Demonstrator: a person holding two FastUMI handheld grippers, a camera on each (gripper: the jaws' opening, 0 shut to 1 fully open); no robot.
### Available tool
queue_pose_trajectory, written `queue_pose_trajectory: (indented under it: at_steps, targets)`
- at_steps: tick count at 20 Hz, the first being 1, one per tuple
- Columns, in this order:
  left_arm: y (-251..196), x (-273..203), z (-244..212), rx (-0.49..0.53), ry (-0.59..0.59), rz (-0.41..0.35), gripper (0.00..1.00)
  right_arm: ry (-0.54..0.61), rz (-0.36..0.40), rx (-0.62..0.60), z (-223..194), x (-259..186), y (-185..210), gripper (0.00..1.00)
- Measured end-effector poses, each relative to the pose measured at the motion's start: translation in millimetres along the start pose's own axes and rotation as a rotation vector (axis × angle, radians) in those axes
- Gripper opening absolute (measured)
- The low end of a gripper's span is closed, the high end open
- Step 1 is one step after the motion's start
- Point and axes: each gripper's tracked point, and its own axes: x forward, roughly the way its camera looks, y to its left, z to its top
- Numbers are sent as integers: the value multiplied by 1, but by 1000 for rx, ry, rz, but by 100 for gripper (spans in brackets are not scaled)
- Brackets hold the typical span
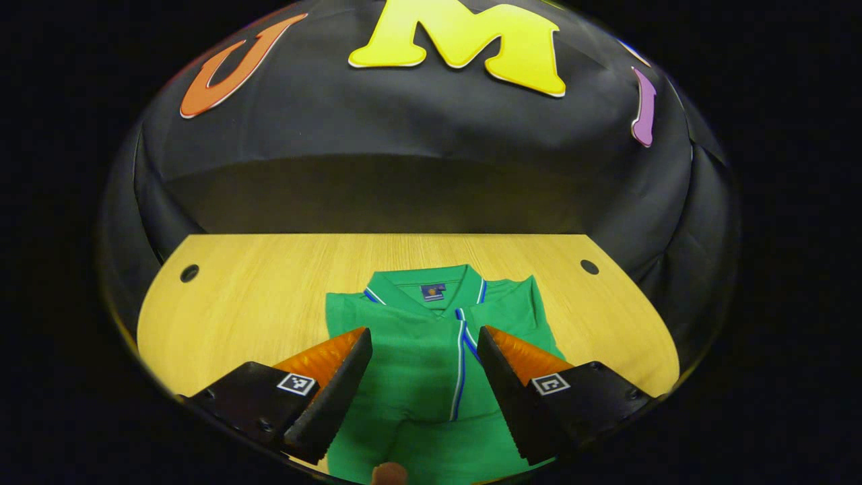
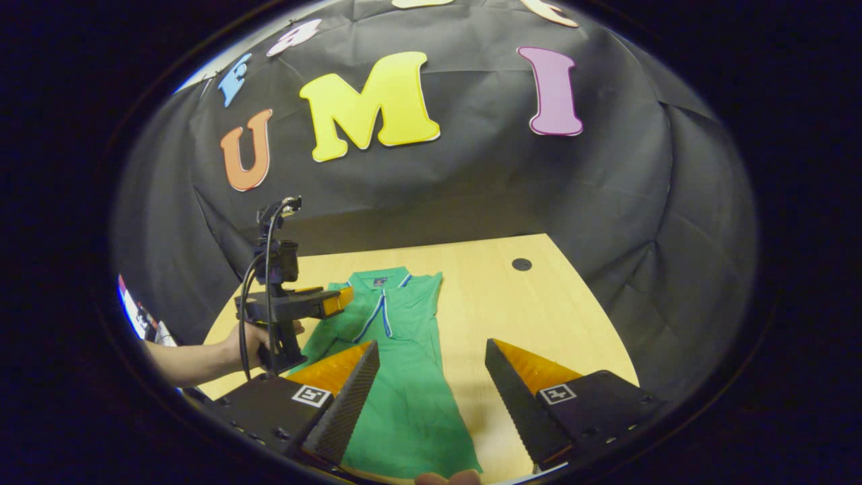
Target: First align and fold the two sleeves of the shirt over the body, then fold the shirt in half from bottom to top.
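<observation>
Left gripper view: your left gripper (image 1: 424, 360) hangs wide open, holding nothing, over the shirt (image 1: 431, 377) on the table (image 1: 269, 289).
Right gripper (image 2: 431, 377): wide open, holding nothing; shirt ahead-left.
Sleeves: both appear folded in; body narrow.
Left: bottom-to-top fold; shirt lies full length.

Ahead of the left gripper (image 1: 424, 350), whose fingers stand apart, the green shirt (image 1: 431, 364) lies flat on the wooden table (image 1: 269, 289); bare tabletop runs to both sides and beyond the collar up to the black cloth wall (image 1: 404, 188). From the right gripper (image 2: 431, 364), open tabletop extends ahead and to its right; the left gripper and the hand (image 2: 252, 343) holding it stand over the table to its left.
</observation>
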Motion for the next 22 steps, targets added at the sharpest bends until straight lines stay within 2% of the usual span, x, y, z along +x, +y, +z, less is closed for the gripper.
queue_pose_trajectory:
  at_steps: [2, 3, 8, 13, 18, 22]
  targets:
    - [4, -15, 4, 19, -22, 12, 100, -13, 2, -22, 1, 1, 3, 99]
    - [8, -23, 5, 15, -32, 18, 100, -18, 11, -32, 2, 2, 6, 96]
    - [33, -74, 0, -20, -61, 76, 100, -41, 59, -122, -3, 11, 16, 96]
    - [45, -139, -42, -23, -19, 83, 100, 45, 60, -171, -41, 15, 2, 96]
    - [63, -204, -108, -13, 101, 89, 100, 178, 61, -190, -91, 0, -15, 96]
    - [58, -241, -181, -26, 319, 47, 100, 321, 69, -195, -145, -15, -20, 94]
